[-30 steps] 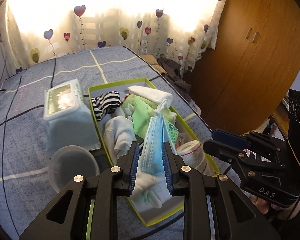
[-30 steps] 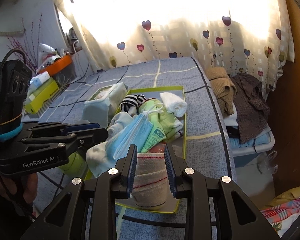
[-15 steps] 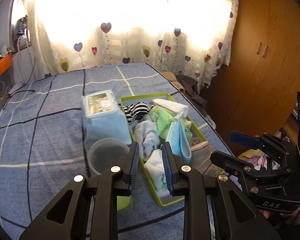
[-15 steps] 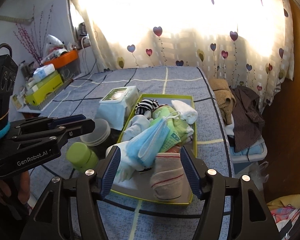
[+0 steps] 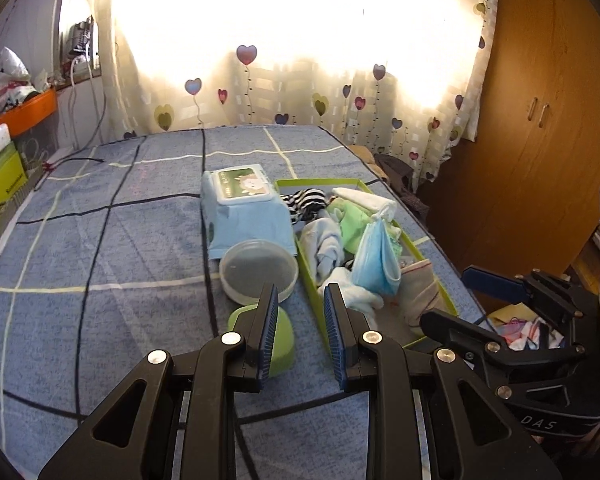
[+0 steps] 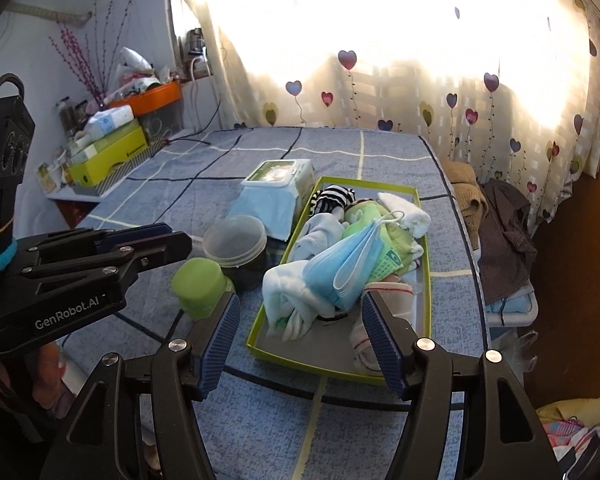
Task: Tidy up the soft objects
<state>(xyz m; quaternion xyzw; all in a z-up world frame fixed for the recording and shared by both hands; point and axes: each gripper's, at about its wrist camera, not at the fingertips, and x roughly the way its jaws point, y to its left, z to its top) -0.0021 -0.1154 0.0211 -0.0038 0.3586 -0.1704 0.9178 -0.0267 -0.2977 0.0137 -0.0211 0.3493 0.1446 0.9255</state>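
Hovering over the tray (image 6: 342, 372), both grippers are empty: left (image 5: 298, 334) part-open, right (image 6: 300, 340) just spread wide. Placing seems finished; picking another soft item is probably next

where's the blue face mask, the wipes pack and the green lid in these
blue face mask (image 6: 336, 264), right wrist view, on its pleated front
wipes pack (image 5: 248, 216), left wrist view, on its blue side
green lid (image 6: 198, 282), right wrist view, on its top
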